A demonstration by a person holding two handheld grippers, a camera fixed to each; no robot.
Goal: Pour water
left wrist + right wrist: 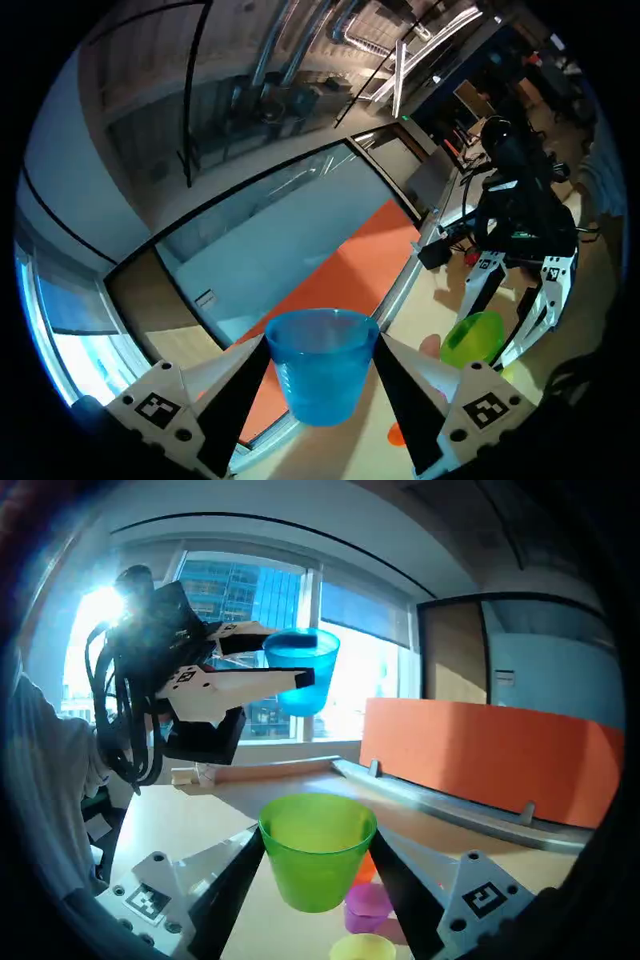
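A translucent blue cup (322, 376) stands upright between the fingers of my left gripper (322, 344), which is shut on its sides. My right gripper (317, 836) is shut on a green cup (318, 872), also upright. In the right gripper view the left gripper (296, 658) holds the blue cup (304, 684) high up, above and left of the green cup's rim. In the left gripper view the right gripper (490, 340) holds the green cup (468, 340) low to the right, over the beige table (416, 312). I cannot tell whether either cup holds water.
Orange (366, 870), purple (366, 908) and yellow (362, 948) cups stand on the table (184, 824) under the green cup. An orange partition (496, 752) with a metal rail (448, 808) runs along the table's far edge. A person's sleeve (40, 784) is at the left.
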